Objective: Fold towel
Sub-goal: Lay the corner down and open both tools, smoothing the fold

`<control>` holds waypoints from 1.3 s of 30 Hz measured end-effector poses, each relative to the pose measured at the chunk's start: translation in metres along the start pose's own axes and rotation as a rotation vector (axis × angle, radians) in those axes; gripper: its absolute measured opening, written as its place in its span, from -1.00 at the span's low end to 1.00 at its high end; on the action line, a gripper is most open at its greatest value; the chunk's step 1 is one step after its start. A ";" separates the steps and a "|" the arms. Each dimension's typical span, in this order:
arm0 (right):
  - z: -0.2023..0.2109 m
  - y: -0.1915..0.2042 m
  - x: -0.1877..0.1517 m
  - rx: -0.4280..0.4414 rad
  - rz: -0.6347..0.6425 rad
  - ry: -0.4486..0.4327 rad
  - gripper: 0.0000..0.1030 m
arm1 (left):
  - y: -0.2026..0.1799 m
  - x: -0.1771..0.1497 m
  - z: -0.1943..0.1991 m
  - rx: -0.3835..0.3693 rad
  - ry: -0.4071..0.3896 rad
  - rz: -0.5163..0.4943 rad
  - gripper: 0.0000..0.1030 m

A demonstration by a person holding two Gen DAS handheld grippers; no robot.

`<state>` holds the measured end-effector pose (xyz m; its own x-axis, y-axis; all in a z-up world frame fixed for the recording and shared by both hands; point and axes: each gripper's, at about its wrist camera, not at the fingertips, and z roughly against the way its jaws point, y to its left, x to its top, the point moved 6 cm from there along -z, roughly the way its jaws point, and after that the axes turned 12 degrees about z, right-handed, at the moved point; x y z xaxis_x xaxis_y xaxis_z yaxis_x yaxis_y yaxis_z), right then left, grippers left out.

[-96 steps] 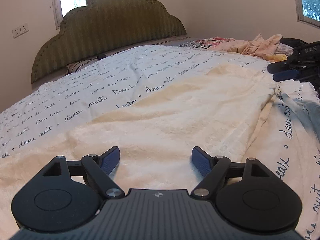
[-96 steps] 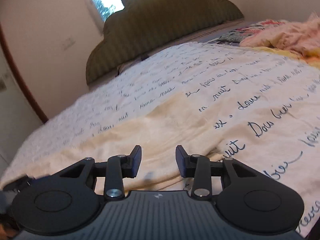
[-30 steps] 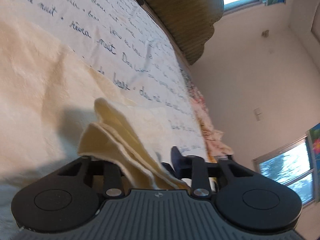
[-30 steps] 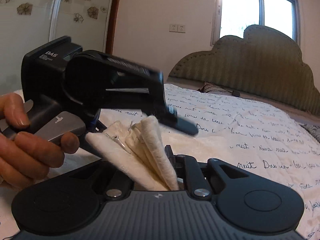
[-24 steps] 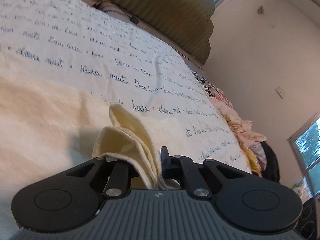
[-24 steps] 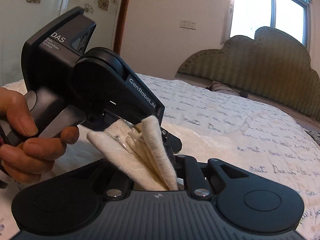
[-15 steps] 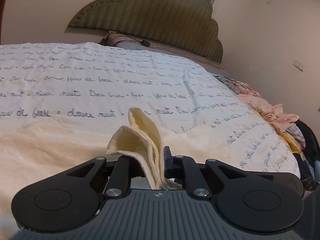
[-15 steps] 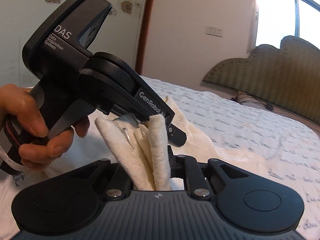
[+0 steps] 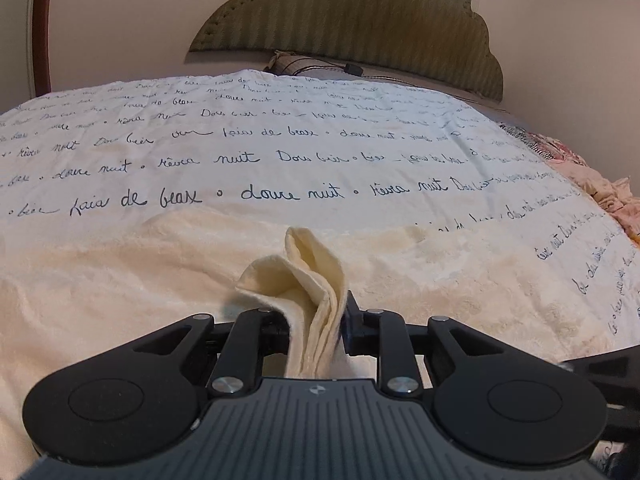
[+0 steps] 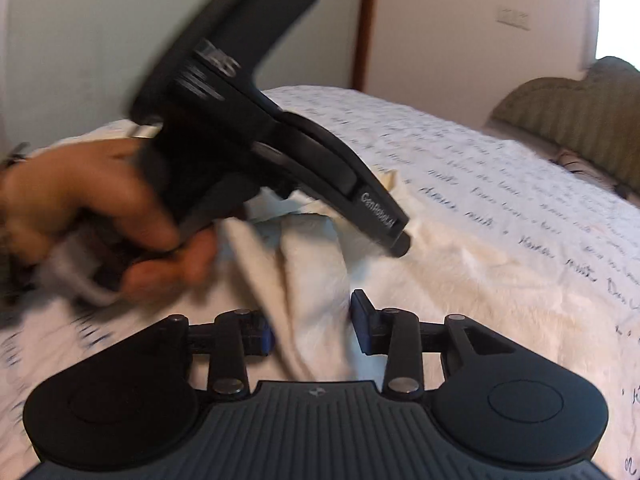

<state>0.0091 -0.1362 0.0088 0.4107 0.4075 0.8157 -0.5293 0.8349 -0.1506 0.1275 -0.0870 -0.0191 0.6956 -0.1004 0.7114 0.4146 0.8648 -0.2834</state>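
Towel (image 9: 120,280) on bedspread (image 9: 280,140); headboard (image 9: 360,32) behind

Bed (image 9: 500,92) under script-printed bedspread (image 9: 280,152); cream towel (image 9: 120,272) lies on it

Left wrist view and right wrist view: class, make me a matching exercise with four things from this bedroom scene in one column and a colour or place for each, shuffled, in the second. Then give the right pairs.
Things
1. towel
2. headboard
3. bedspread
4. hand

Descriptions
A. white with dark handwriting
B. olive green, at the far end of the bed
C. wrapped around a black handle
D. cream, bunched between the left claw's fingers

Pairs: 1-D, 2-B, 3-A, 4-C
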 end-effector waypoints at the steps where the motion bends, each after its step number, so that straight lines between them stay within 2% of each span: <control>1: 0.016 -0.007 -0.001 0.029 -0.030 -0.030 -0.29 | 0.001 0.000 0.001 0.015 -0.005 -0.007 -0.35; 3: 0.042 -0.038 0.000 -0.019 -0.093 -0.086 -0.29 | 0.002 0.002 0.001 0.049 -0.025 -0.019 -0.18; 6: 0.054 -0.095 -0.010 -0.177 -0.181 -0.086 -0.29 | 0.003 0.003 0.002 0.069 -0.048 -0.024 -0.18; 8: 0.040 -0.123 -0.030 -0.220 -0.229 0.007 -0.29 | 0.001 0.003 0.005 0.077 -0.062 -0.034 -0.24; 10: 0.022 -0.137 -0.056 -0.258 -0.221 0.125 -0.30 | 0.001 0.004 0.007 0.079 -0.077 -0.049 -0.27; 11: 0.021 -0.125 -0.069 -0.267 -0.210 0.162 -0.29 | 0.000 0.004 0.007 0.073 -0.079 -0.053 -0.30; 15: 0.043 -0.112 -0.069 -0.303 -0.227 0.092 -0.26 | -0.001 0.005 0.009 0.084 -0.109 -0.074 -0.36; 16: 0.051 -0.090 -0.065 -0.305 -0.222 0.067 -0.26 | -0.003 0.005 0.008 0.092 -0.111 -0.087 -0.36; 18: 0.057 -0.080 -0.063 -0.267 -0.199 0.066 -0.23 | -0.005 0.005 0.006 0.120 -0.090 -0.111 -0.28; 19: 0.053 -0.075 -0.064 -0.258 -0.175 0.089 -0.20 | -0.005 0.006 0.007 0.141 -0.092 -0.111 -0.11; 20: 0.050 -0.072 -0.068 -0.263 -0.145 0.119 -0.19 | -0.005 0.007 0.012 0.164 -0.104 -0.111 0.20; 22: 0.052 -0.062 -0.075 -0.273 -0.106 0.151 -0.17 | -0.004 0.010 0.025 0.231 -0.151 -0.127 0.32; 24: 0.058 -0.065 -0.077 -0.285 -0.140 0.127 -0.16 | -0.008 0.012 0.040 0.261 -0.184 -0.160 0.32; 26: 0.066 -0.068 -0.074 -0.310 -0.159 0.092 -0.16 | -0.015 0.013 0.051 0.215 -0.188 -0.171 0.33; 28: 0.074 -0.065 -0.071 -0.296 -0.175 0.064 -0.15 | -0.026 0.012 0.055 0.131 -0.170 -0.159 0.37; 31: 0.066 -0.058 -0.080 -0.256 -0.163 0.111 -0.16 | -0.039 0.001 0.045 0.045 -0.111 -0.139 0.38; 32: 0.062 -0.056 -0.085 -0.248 -0.157 0.137 -0.15 | -0.041 -0.004 0.038 0.040 -0.086 -0.146 0.38; 34: 0.063 -0.058 -0.084 -0.243 -0.178 0.127 -0.15 | -0.040 -0.014 0.021 0.109 -0.054 -0.175 0.35; 35: 0.065 -0.060 -0.079 -0.238 -0.182 0.112 -0.14 | -0.039 -0.016 0.017 0.142 -0.048 -0.189 0.35; 39: 0.061 -0.081 -0.057 -0.269 -0.162 0.065 -0.12 | -0.030 -0.007 0.011 0.168 -0.064 -0.180 0.37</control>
<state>-0.0171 -0.2495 0.0087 0.5249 0.2767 0.8050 -0.2414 0.9552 -0.1710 0.1041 -0.1070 -0.0082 0.5783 -0.2337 0.7816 0.4214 0.9060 -0.0409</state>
